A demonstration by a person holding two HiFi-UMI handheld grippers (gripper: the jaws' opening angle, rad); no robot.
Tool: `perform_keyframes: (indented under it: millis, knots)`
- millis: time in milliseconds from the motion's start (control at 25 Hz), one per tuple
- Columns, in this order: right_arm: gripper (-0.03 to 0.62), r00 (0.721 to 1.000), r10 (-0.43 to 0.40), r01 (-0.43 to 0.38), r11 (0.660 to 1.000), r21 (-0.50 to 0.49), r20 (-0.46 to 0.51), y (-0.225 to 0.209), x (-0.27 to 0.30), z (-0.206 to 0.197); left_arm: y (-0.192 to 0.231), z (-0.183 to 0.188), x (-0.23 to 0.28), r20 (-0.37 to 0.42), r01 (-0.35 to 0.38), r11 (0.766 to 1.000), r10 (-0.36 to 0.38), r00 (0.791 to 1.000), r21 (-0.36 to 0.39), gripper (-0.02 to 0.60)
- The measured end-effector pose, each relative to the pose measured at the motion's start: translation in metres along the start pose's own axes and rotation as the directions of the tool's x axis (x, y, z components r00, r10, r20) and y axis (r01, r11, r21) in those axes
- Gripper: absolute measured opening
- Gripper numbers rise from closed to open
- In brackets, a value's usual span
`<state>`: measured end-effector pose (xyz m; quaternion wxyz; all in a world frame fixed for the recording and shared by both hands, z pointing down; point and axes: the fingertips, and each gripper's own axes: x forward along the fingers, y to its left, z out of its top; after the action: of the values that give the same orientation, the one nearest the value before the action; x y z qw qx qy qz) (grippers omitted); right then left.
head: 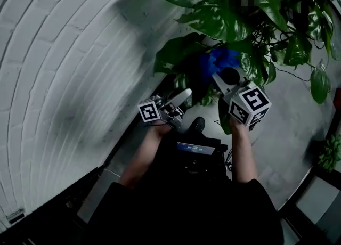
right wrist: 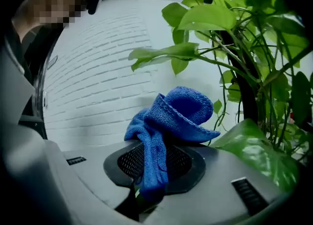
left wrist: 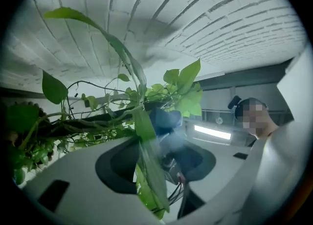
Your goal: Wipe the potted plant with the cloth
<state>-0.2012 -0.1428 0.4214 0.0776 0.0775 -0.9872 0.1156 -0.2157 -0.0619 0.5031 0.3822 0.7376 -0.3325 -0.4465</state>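
Note:
The potted plant [head: 234, 15] spreads big green leaves at the upper right of the head view; its pot is hidden. My right gripper [head: 224, 76] reaches up into the foliage, shut on a bunched blue cloth [head: 221, 57]. In the right gripper view the cloth [right wrist: 168, 121] hangs down between the jaws of that gripper [right wrist: 154, 163], next to a broad leaf [right wrist: 254, 153]. My left gripper [head: 184, 96] is a little lower and to the left. One long narrow leaf [left wrist: 146, 170] runs between the jaws of the left gripper [left wrist: 156, 163], with a gap showing beside it. The cloth [left wrist: 166, 121] appears blurred beyond.
A white brick wall [head: 64, 68] curves along the left. Grey floor [head: 287, 127] lies under the plant, with my shoe [head: 197, 125] on it. A smaller plant [head: 330, 153] stands at the right edge. The plant's dark stem [right wrist: 244, 87] rises at right among thin vines.

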Motion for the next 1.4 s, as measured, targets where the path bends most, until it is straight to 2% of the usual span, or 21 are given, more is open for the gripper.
perform_keyframes:
  millis: [160, 280, 520, 840, 1120, 1400]
  knots:
    - [0.109, 0.993, -0.036, 0.032, 0.999, -0.043, -0.108, -0.007, 0.038, -0.022, -0.004, 0.006, -0.004, -0.02, 0.049, 0.998, -0.05, 0.999, -0.042, 0.215]
    - [0.108, 0.98, -0.058, 0.054, 0.998, -0.025, -0.188, -0.01, 0.048, -0.047, -0.006, 0.01, -0.005, -0.02, 0.079, 0.994, -0.08, 0.997, -0.071, 0.202]
    - [0.108, 0.964, -0.079, 0.082, 0.997, 0.004, -0.253, -0.003, 0.037, -0.073, -0.007, 0.009, -0.009, -0.038, 0.099, 0.99, -0.103, 0.994, -0.1, 0.199]
    - [0.108, 0.94, -0.094, 0.117, 0.992, 0.051, -0.328, 0.007, 0.014, -0.122, -0.012, 0.013, -0.012, -0.05, 0.1, 0.992, -0.104, 0.993, -0.074, 0.199]
    - [0.108, 0.919, -0.053, 0.093, 0.992, 0.084, -0.391, 0.026, 0.004, -0.168, -0.013, 0.015, -0.012, -0.064, 0.088, 0.995, -0.09, 0.994, -0.041, 0.199]
    - [0.107, 0.907, 0.007, 0.054, 0.99, 0.133, -0.421, 0.052, -0.021, -0.188, -0.009, 0.019, -0.018, -0.06, 0.07, 0.997, -0.072, 0.996, -0.031, 0.201]
